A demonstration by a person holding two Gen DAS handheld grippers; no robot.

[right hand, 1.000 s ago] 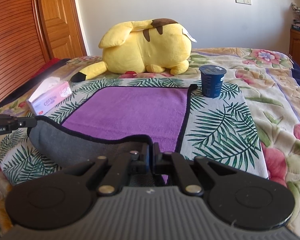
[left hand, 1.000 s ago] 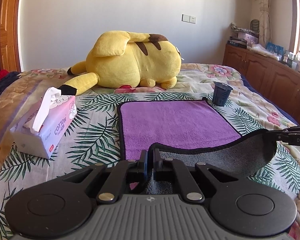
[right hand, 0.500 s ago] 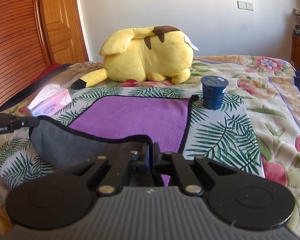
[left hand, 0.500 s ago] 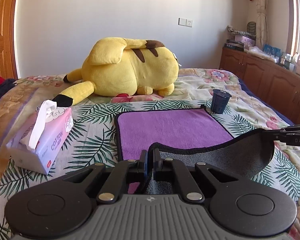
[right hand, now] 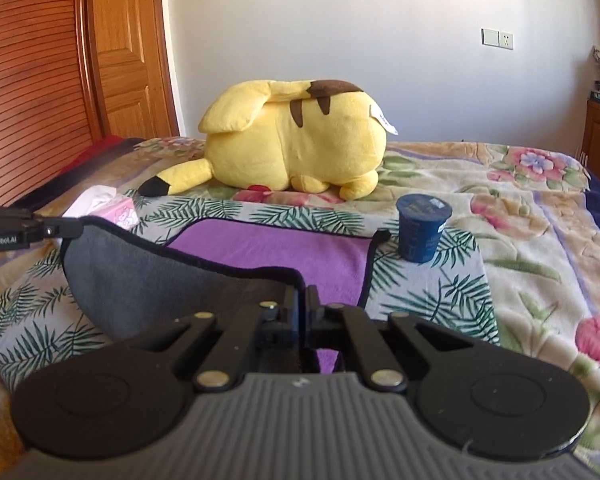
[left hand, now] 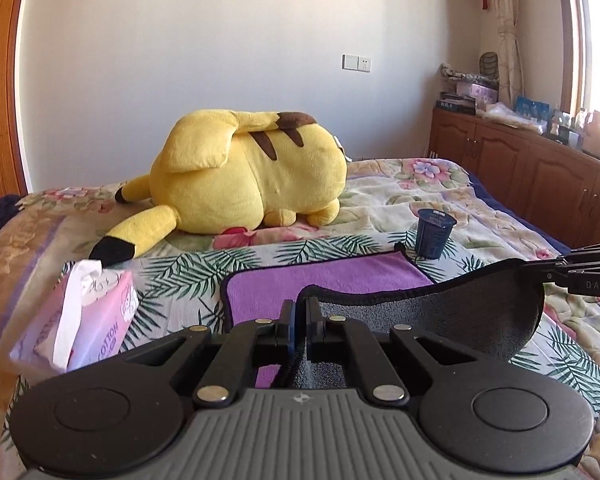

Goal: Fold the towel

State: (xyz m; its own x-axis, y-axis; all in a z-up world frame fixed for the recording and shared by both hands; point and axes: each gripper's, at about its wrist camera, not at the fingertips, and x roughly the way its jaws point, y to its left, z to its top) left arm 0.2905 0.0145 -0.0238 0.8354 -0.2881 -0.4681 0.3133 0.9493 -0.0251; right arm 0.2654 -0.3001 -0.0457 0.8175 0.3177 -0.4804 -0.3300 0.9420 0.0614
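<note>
Item: towel, purple face, grey underside, dark trim; lies on palm-print cloth atop bed, w/ far half flat and near edge raised off the cloth. Left gripper: jaws together, clamped on near-left corner of towel. Right gripper: jaws together, clamped on near-right corner; each gripper's tip also shows at the side of the other's view w/ towel edge slung between them, grey underside turned toward the cameras. Status (est.): first fold begun, not finished; near edge lifted but not yet carried over to far edge of towel, which lies flat w/ its far-right corner slightly curled. Left to do: bring near edge fwd, lay it on far edge, let go, poss. a second fold. Nearby, rel. to towel: blue cup just beyond far-right corner, close enough to get bumped; tissue pack off left side; yellow plush well beyond far edge.
</note>
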